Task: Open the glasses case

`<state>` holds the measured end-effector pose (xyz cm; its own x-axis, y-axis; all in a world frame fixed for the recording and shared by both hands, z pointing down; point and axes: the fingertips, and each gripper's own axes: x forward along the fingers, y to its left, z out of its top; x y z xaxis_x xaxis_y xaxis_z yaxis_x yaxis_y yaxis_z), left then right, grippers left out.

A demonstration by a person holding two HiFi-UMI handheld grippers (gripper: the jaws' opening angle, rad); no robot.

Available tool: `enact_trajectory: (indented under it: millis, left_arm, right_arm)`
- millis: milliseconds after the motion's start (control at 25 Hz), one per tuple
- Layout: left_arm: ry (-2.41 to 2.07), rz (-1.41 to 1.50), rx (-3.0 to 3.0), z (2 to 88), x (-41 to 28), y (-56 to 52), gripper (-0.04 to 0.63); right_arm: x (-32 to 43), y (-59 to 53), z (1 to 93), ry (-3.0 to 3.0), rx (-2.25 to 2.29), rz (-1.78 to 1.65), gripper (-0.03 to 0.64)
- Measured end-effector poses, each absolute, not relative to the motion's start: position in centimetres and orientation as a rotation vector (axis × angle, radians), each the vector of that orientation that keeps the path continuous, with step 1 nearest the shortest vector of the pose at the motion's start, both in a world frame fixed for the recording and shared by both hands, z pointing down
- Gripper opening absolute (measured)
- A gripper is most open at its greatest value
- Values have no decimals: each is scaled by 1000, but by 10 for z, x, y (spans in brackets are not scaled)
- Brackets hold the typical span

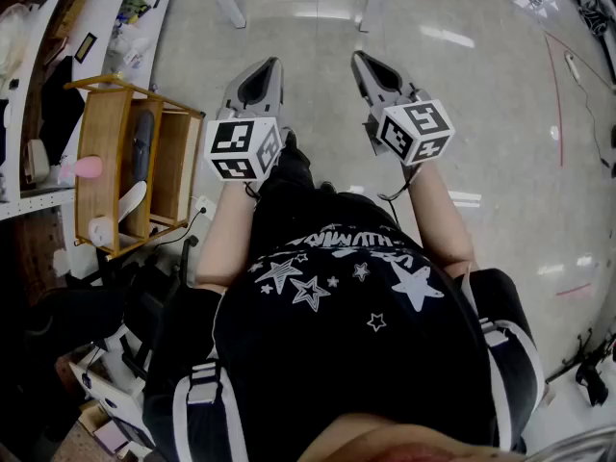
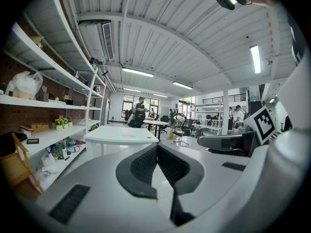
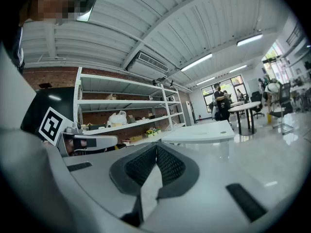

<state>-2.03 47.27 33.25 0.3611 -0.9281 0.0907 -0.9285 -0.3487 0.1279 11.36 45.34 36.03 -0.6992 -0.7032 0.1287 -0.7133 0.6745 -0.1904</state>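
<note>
Glasses case: not found in any view, so its place cannot be given. A dark long item (image 1: 142,142) stands in the wooden rack (image 1: 101,152) at the person's left, but it is too small to name. Handling, by judgement from the task alone: likely a light, stiff shell with a smooth, possibly slippery skin and a hinge along one long edge. One gripper should steady the base. The other should take the lid at the seam opposite the hinge and lift gently, since a hard pinch could make the case skid or snap shut. Left gripper (image 2: 157,147): jaws together, nothing between them, held out level over the floor (image 1: 481,114). Right gripper (image 3: 156,147): jaws together likewise, empty, tipped a little downward. Pads (image 2: 146,164): dark rubber with a fine cross-hatched face, set in smooth pale grey moulded shells that taper to a blunt beak. Marker cubes (image 1: 241,147): white, printed with black squares, one behind each pair of jaws. Rack: light wood, open-fronted with upright dividers, holding a pink item (image 1: 87,167) and pale shapes that cannot be told. Table (image 2: 121,134): white, smooth, with a rounded rim and a bare top, well ahead of both grippers. Shelves (image 2: 43,101): white boards on a brick wall, loaded with bags and small goods. Floor: glossy pale stone that reflects the ceiling lights.
</note>
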Motion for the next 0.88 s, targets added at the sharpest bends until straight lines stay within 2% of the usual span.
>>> enact_trajectory:
  millis: [520, 880]
  left_arm:
    - [-1639, -31, 2473, 342, -46, 377, 12]
    - [-1581, -14, 2484, 341, -84, 280, 12]
  right_arm:
    - [104, 369, 371, -2781, 1297, 357, 8]
    - [67, 278, 373, -2738, 1320, 399, 8]
